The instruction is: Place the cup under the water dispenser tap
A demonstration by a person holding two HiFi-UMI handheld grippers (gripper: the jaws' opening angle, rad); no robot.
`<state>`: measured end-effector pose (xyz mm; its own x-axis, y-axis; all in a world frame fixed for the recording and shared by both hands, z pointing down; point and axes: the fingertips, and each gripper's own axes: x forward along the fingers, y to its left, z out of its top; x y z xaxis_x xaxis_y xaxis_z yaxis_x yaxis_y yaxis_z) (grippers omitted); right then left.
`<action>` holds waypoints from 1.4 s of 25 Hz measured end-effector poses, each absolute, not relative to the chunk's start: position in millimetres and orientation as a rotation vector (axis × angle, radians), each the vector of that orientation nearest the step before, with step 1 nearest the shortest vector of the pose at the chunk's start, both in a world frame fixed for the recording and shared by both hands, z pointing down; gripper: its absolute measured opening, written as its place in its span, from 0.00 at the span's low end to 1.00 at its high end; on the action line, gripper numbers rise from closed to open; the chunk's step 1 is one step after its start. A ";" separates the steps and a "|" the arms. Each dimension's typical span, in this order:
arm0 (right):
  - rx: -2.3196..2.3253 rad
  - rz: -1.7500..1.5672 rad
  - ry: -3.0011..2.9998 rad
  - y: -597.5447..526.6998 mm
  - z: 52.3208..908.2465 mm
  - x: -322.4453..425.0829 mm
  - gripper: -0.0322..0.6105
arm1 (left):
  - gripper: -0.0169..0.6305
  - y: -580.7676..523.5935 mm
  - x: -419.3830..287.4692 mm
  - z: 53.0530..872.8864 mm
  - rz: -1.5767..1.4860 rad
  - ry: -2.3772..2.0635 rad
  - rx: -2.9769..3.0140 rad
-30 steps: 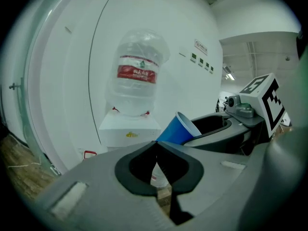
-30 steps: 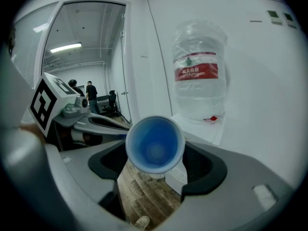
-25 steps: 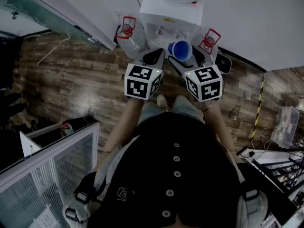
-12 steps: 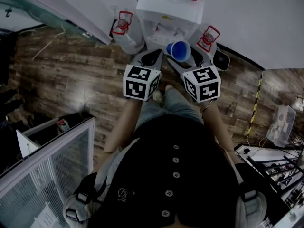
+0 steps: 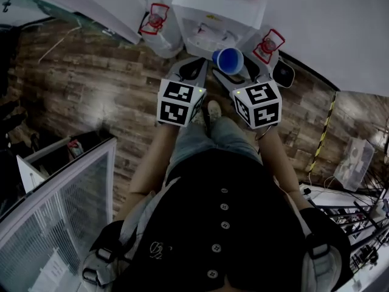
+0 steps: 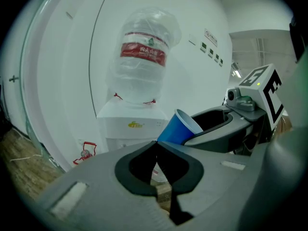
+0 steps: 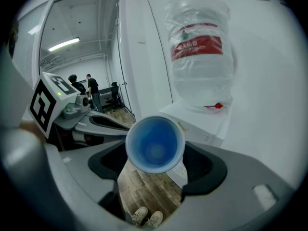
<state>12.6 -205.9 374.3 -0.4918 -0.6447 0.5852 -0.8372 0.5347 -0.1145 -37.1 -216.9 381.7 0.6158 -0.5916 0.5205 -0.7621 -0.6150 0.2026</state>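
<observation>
A blue paper cup (image 5: 228, 60) lies tilted between the jaws of my right gripper (image 5: 234, 67), its open mouth facing the camera in the right gripper view (image 7: 155, 144). The right gripper (image 7: 155, 152) is shut on the cup. The white water dispenser (image 5: 216, 17) stands just ahead, topped by a clear bottle (image 7: 199, 52) with a red label. The cup is in front of the dispenser's tap recess, apart from it. My left gripper (image 5: 193, 72) hovers beside the cup, jaws meeting at the tip (image 6: 155, 146), holding nothing.
Two red-framed stands (image 5: 153, 20) (image 5: 269, 44) flank the dispenser on the wooden floor (image 5: 91, 96). White walls run behind. A glass-fronted cabinet (image 5: 55, 205) is at the lower left. Two people (image 7: 91, 88) stand in a far room.
Both grippers and the held cup have drawn a little closer to the dispenser front. The grip on the cup is unchanged.
</observation>
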 end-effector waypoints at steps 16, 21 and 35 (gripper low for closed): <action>1.154 0.558 -2.261 -230.9 432.4 16.6 0.61 | 0.03 -238.3 -37.8 444.5 0.547 -1.063 2.375; 1.154 0.580 -2.260 -238.3 453.1 19.9 0.61 | 0.03 -241.9 -35.8 463.7 0.518 -1.028 2.378; 1.099 0.624 -2.256 -243.2 526.6 7.6 0.61 | 0.03 -242.3 -35.7 531.8 0.445 -1.076 2.266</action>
